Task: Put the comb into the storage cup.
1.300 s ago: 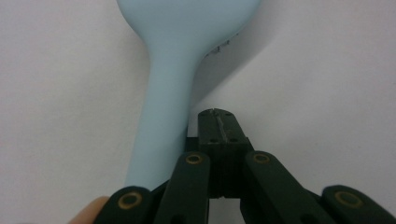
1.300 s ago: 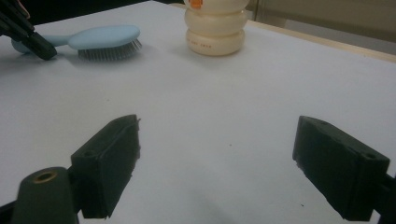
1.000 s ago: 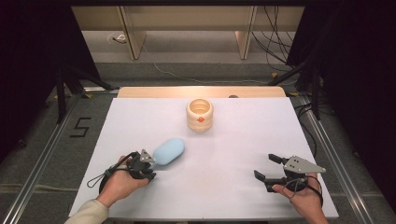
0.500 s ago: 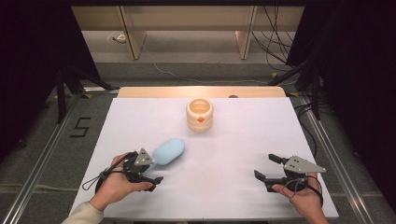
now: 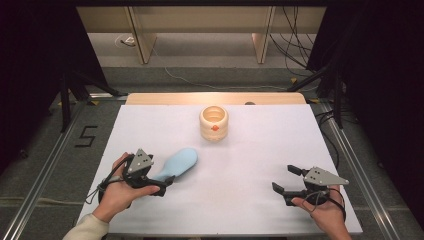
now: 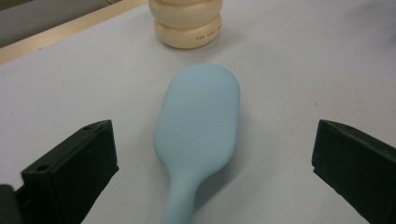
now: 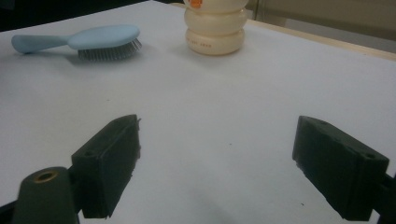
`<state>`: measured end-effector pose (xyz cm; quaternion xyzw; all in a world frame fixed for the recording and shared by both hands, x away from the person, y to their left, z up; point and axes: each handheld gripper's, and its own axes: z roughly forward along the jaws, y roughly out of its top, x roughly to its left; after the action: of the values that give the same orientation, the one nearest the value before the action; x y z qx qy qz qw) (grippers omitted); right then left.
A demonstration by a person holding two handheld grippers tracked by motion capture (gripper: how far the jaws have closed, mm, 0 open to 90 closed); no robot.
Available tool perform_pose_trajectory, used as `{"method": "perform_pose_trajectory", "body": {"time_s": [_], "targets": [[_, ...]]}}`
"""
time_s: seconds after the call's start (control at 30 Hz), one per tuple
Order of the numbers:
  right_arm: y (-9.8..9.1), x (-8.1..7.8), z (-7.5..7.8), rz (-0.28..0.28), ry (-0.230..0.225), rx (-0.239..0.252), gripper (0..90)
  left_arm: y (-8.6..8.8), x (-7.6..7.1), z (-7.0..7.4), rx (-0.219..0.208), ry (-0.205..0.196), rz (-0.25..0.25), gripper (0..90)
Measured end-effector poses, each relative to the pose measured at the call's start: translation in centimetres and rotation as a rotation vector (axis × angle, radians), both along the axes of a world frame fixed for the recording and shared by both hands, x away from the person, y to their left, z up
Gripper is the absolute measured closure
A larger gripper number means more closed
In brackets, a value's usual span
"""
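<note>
I have the left gripper point(image 5: 159, 184) at the near left part of the white table point(image 5: 260, 150), and its jaws have just been opening; they now stand wide, one on each side of the hairbrush point(image 5: 176, 163) handle without touching it. In the left gripper view the hairbrush point(image 6: 198, 121) lies flat on its bristles, smooth blue back up, handle running toward me between the two black jaws, with clear table showing on either side of it. Its rounded head points away toward the cream ribbed jar point(image 6: 187, 22), which stands upright a little beyond it, apart from the brush.

My right gripper point(image 5: 286, 181) sits near the right front of the table, well apart from the brush, jaws spread wide with bare tabletop between them. From the right gripper view I see the hairbrush point(image 7: 81, 41) side-on, bristles down on the surface, and the jar point(image 7: 215, 29) just beside its head, with an orange mark near its top. From above, the jar point(image 5: 214, 122) stands near the middle of the far half of the table.
</note>
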<state>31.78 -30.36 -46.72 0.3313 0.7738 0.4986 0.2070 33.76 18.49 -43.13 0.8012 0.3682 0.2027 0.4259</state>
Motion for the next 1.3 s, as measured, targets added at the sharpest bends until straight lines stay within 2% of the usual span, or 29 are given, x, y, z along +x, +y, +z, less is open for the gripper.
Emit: {"method": "perform_pose_trajectory", "body": {"time_s": [0.17, 0.27, 0.6, 0.73, 0.9, 1.07, 1.17, 1.27, 1.3], "targets": [[0.0, 0.0, 0.0, -0.003, 0.0, -0.001, 16.0, 0.3, 0.6, 0.5, 0.005, -0.006, -0.005, 0.0], [0.0, 0.0, 0.0, -0.003, 0.002, 0.0, 16.0, 0.5, 1.2, 1.0, 0.034, -0.028, -0.01, 0.0], [0.0, 0.1, -0.1, -0.006, 0.004, 0.005, 16.0, 1.0, 2.3, 2.5, 0.015, -0.069, 0.008, 0.0], [0.0, 0.1, -0.1, -0.008, 0.005, 0.003, 16.0, 0.9, 2.7, 2.8, 0.033, -0.072, 0.005, 0.0], [-0.1, 0.1, -0.1, -0.009, 0.007, 0.003, 16.0, 0.8, 3.3, 2.9, 0.077, -0.039, -0.015, 0.0], [-0.1, 0.1, -0.1, -0.008, 0.008, 0.004, 16.0, 0.6, 4.0, 2.8, 0.132, 0.054, -0.072, 0.6], [-0.1, 0.1, -0.1, -0.008, 0.008, 0.003, 16.0, 0.2, 4.5, 2.7, 0.175, 0.08, -0.075, 2.4], [-0.1, 0.1, -0.1, -0.007, 0.008, 0.003, 16.0, -0.1, 4.8, 2.5, 0.209, 0.112, -0.044, 7.9], [-0.1, 0.1, -0.1, -0.007, 0.008, 0.003, 16.0, -0.2, 4.9, 2.5, 0.225, 0.119, -0.048, 7.9]]}}
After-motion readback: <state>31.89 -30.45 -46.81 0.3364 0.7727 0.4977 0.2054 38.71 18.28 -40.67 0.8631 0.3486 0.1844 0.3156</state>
